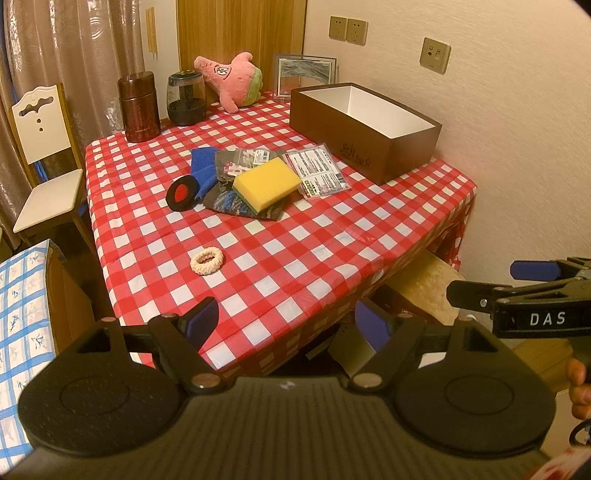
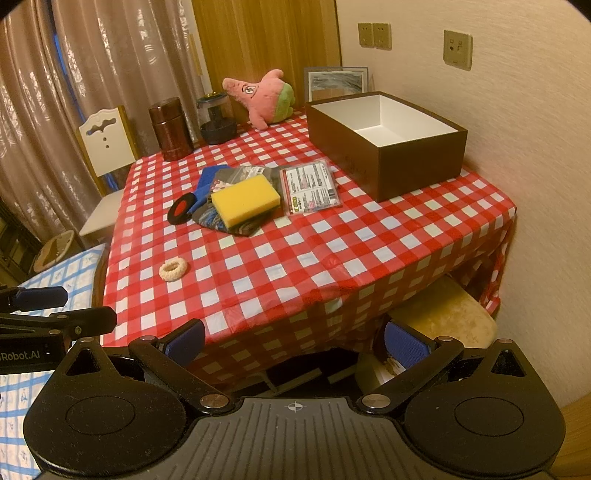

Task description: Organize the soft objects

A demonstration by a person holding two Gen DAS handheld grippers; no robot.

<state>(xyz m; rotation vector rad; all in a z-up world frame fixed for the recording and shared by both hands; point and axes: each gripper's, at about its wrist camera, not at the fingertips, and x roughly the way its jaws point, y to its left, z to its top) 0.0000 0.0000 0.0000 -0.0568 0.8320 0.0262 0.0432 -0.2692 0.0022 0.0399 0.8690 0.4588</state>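
Scrunchie (image 1: pixel 206 260) near tablecloth's (image 1: pixel 258 280) front edge

Bench under a red-and-white checked cloth (image 1: pixel 295 258), brown canister (image 1: pixel 139 107) and dark glass jar (image 1: pixel 186 98) side by side at its far edge, framed picture (image 1: pixel 304 74) against the wall — white-backed chair (image 1: pixel 44 155) beside the curtain (image 1: pixel 74 44), wall sockets (image 1: pixel 347 29) above.

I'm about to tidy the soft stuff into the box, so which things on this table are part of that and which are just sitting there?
For the job: yellow sponge, blue cloth, knitted fabric, cream scrunchie, round black-and-red pad, pink plush, open brown box.

Lying about: brown canister, glass jar, picture frame, printed packets.
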